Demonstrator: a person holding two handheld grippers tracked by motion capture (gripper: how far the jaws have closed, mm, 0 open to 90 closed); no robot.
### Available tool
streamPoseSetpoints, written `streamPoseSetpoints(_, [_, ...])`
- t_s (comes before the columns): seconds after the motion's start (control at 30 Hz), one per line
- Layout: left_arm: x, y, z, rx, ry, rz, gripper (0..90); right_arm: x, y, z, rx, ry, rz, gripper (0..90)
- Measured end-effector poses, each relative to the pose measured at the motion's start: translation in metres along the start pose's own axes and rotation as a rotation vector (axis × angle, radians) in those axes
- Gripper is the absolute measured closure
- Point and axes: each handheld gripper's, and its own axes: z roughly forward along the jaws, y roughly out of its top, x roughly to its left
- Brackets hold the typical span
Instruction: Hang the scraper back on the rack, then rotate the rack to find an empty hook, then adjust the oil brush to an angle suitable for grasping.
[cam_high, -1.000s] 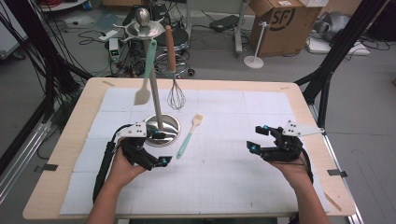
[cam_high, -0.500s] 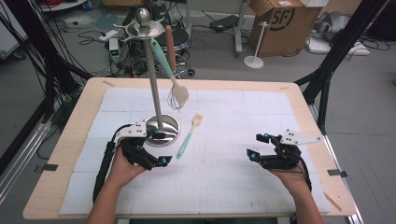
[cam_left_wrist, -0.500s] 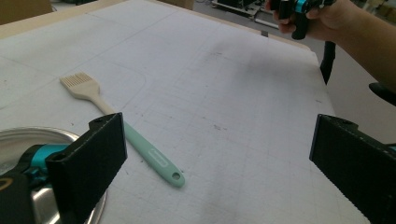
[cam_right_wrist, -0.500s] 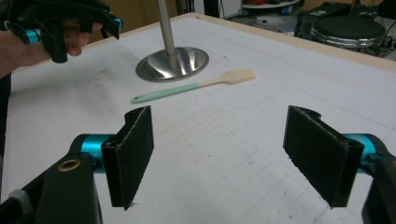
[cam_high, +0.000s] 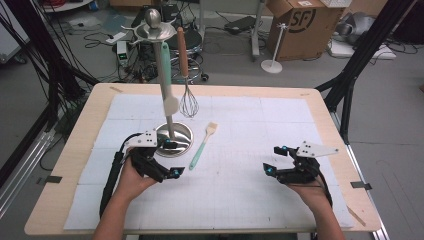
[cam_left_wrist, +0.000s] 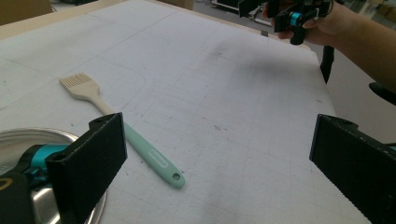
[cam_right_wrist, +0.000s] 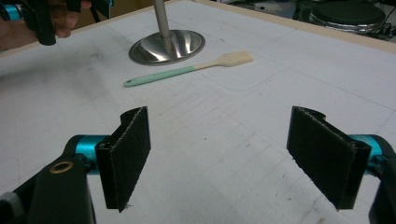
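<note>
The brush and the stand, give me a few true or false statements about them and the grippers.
1. The brush lies flat on the mat, right of the stand's base. True.
2. The right gripper holds the brush. False: its jaws are open and empty, with the brush well off to its left.
3. A whisk hangs from the stand. True.
4. The left gripper is shut on the stand's pole. False: its jaws are open beside the base, with nothing between them.
5. The brush's bristles point toward the person. False: they point to the table's far side.
</note>
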Motion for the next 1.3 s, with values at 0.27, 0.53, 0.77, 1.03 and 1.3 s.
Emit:
streamPoseSetpoints(0.27, [0.0002, 0.0004, -0.0005, -0.007, -0.001, 0.0, 4.5, 0.0006, -0.0015, 0.004, 0.011, 0.004, -0.002, 19.7])
streamPoseSetpoints(0.53, [0.0011, 0.0004, 0.0013, -0.001, -0.005, 0.007, 4.5, 0.0003, -0.0039, 0.0034, 0.018, 0.009, 0.01, 19.1])
streamPoseSetpoints(0.77, [0.0005, 0.0011, 0.0004, -0.013, -0.005, 0.005, 4.5, -0.0006, -0.0041, 0.0044, 0.016, 0.009, 0.007, 19.1])
streamPoseSetpoints(1.03, [-0.0036, 0.0051, -0.0029, -0.039, -0.007, 0.016, 4.6, 0.0, -0.0041, 0.0052, 0.021, 0.014, 0.003, 19.1])
streamPoseSetpoints(1.3, [-0.0036, 0.0051, -0.004, -0.046, -0.013, 0.01, 4.5, -0.001, -0.0026, 0.0052, 0.009, 0.018, 0.007, 19.1])
